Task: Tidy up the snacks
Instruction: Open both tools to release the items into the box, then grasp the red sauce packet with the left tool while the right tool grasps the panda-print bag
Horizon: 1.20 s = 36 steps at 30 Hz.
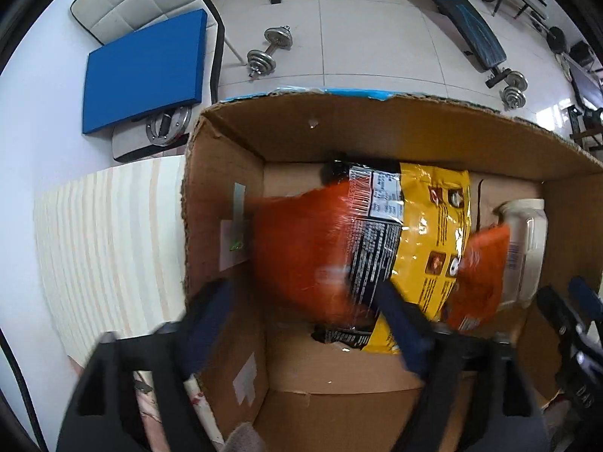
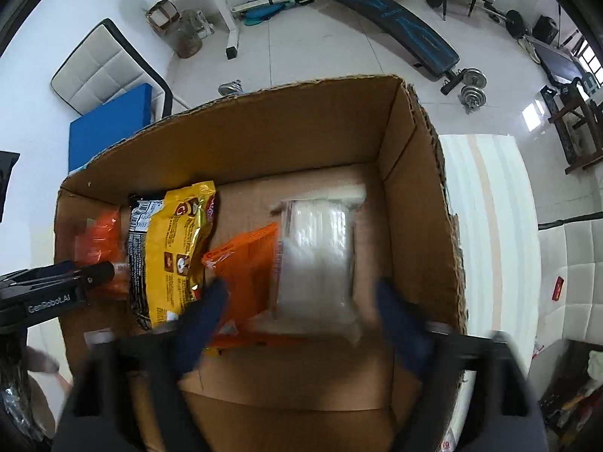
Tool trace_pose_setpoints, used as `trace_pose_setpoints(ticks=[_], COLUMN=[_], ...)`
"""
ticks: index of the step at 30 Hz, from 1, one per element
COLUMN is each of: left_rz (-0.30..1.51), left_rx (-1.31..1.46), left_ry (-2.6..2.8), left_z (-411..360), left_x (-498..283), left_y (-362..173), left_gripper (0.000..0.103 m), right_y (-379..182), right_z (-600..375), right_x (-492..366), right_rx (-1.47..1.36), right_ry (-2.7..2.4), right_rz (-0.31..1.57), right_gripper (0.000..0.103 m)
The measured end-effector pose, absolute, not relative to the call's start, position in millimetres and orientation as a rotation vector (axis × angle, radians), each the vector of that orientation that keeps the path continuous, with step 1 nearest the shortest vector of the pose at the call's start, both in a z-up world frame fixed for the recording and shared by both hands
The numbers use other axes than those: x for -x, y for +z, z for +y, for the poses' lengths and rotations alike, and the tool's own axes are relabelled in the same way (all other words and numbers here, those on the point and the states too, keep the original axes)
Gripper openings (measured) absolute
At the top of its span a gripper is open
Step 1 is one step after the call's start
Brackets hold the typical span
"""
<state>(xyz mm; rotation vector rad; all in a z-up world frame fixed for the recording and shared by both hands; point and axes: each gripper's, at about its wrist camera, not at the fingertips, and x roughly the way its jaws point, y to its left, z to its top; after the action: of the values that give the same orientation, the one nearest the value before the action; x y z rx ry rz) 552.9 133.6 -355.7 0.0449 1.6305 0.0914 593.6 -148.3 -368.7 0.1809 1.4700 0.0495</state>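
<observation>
A cardboard box (image 1: pixel 377 132) (image 2: pixel 301 128) holds the snacks. In the left wrist view an orange bag (image 1: pixel 301 252) lies at the box's left, on a yellow and black bag (image 1: pixel 429 226), with a second orange bag (image 1: pixel 482 275) and a white packet (image 1: pixel 527 241) to the right. My left gripper (image 1: pixel 305 301) is open above the orange bag, holding nothing. In the right wrist view my right gripper (image 2: pixel 301 301) is open above the white packet (image 2: pixel 320 256) and the orange bag (image 2: pixel 245 263), beside the yellow bag (image 2: pixel 177 245). The left gripper (image 2: pixel 56 282) shows at the left edge.
The box stands on a pale striped table (image 1: pixel 105 248) (image 2: pixel 490 226). A white chair with a blue cushion (image 1: pixel 147 71) stands beyond it. Dumbbells (image 1: pixel 269 51) and a weight bench (image 2: pixel 395 26) are on the tiled floor.
</observation>
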Motion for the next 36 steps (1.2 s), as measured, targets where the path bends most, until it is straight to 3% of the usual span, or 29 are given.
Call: trace_pose_setpoints(ticks=[12,16,25,36], left_rz=[1.521,1.355,1.265,1.444], left_rx=[0.062,0.074,0.081,-0.138], left_ry=[0.056,0.076,0.06,-0.128], left_z=[124.3,124.3,122.5,74.6], left_x=[-545.3,-521.7,-428.1,-286.7], left_y=[-320.7,-286.3,-237.5,-296.0], left_gripper=[0.084,0.084,0.084,0.084], right_y=[-341.4,-318.7,-290.7,-346.8], right_z=[-141.9,-137.1,-147.0,-222.4], right_x=[-579.8,-562.1,-465.0,-287.3], right_rx=[-0.173,-0.156,-0.295,-0.44], right_ry=[0.111,0.16,0.214,-0.067], right_rz=[1.421,1.369,1.391,1.6], right_gripper=[0.094,0.095,0.095,0.095])
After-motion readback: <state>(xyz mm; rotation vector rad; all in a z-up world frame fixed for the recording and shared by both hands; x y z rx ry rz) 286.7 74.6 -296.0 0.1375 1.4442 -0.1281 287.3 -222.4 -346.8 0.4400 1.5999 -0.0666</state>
